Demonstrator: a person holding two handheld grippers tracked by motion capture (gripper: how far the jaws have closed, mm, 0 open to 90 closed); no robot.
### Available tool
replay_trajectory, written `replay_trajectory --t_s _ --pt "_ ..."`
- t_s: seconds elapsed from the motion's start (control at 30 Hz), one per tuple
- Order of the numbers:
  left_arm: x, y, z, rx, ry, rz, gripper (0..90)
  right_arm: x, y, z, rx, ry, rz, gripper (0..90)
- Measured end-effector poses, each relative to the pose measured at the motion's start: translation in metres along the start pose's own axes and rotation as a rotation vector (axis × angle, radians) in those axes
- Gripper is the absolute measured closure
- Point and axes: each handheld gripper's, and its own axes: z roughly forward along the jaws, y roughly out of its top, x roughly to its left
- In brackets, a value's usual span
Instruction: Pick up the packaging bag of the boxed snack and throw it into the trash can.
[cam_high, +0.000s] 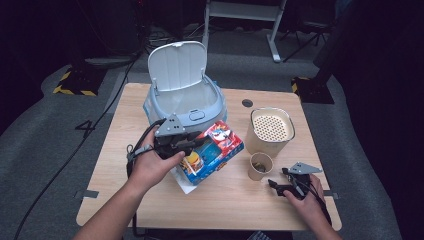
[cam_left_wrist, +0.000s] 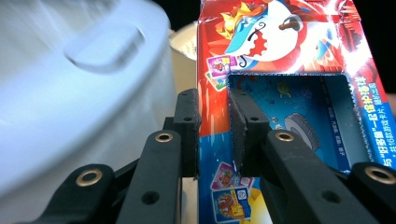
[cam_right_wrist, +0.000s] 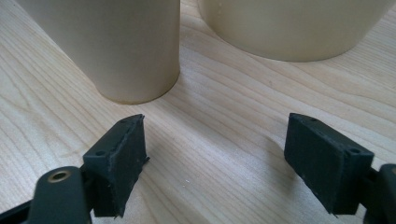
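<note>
A colourful cardboard box (cam_high: 220, 145) with a cartoon shark print is tilted up above the table, just in front of a pale blue bin (cam_high: 182, 100). My left gripper (cam_high: 200, 142) is shut on the box. In the left gripper view its jaws (cam_left_wrist: 215, 116) pinch the box (cam_left_wrist: 280, 37) wall beside a cut-out window. My right gripper (cam_high: 274, 184) lies low on the table at the right, open, with bare wood between its fingers (cam_right_wrist: 215, 144). A small paper cup (cam_high: 260, 166) stands just beyond it.
The bin has its lid raised, and its pale wall (cam_left_wrist: 70, 93) is close on the left of the held box. A beige container (cam_high: 270, 131) with a perforated insert stands behind the cup (cam_right_wrist: 121, 42). White paper (cam_high: 182, 182) lies under the box. The table's edge (cam_high: 200, 226) is near.
</note>
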Motion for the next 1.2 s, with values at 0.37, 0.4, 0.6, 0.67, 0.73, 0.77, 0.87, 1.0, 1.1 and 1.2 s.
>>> replay_trajectory --t_s 0.37,0.4,0.6,0.67,0.73,0.77,0.87,1.0,1.1,1.2 --pt "0.008 0.036 -0.023 -0.109 0.073 0.034 75.0 0.0 0.0 0.0 0.001 -0.001 -0.001 20.8" --pt "0.009 0.038 -0.025 -0.124 0.081 0.034 75.0 0.0 0.0 0.0 0.0 0.0 0.0 20.8" --pt "0.017 0.054 -0.032 -0.179 0.126 0.045 75.0 0.0 0.0 0.0 0.001 -0.001 -0.001 20.8" --pt "0.019 0.06 -0.034 -0.194 0.134 0.045 75.0 0.0 0.0 0.0 0.001 -0.001 -0.001 20.8" --pt "0.021 0.065 -0.036 -0.209 0.142 0.046 75.0 0.0 0.0 0.0 0.001 -0.001 -0.001 20.8" --pt "0.022 0.068 -0.038 -0.212 0.144 0.045 75.1 0.0 0.0 0.0 0.001 -0.001 -0.001 20.8" --pt "0.026 0.077 -0.04 -0.227 0.153 0.041 75.1 0.0 0.0 0.0 0.0 0.0 -0.001 20.8" --pt "0.034 0.086 -0.042 -0.239 0.183 0.037 75.1 0.0 0.0 0.0 0.001 -0.002 0.0 20.8" --pt "0.043 0.091 -0.043 -0.256 0.213 0.026 75.1 0.0 0.0 0.0 0.001 -0.001 0.0 20.8" --pt "0.051 0.094 -0.045 -0.289 0.24 0.009 75.1 0.0 0.0 0.0 0.001 -0.001 0.0 20.8"
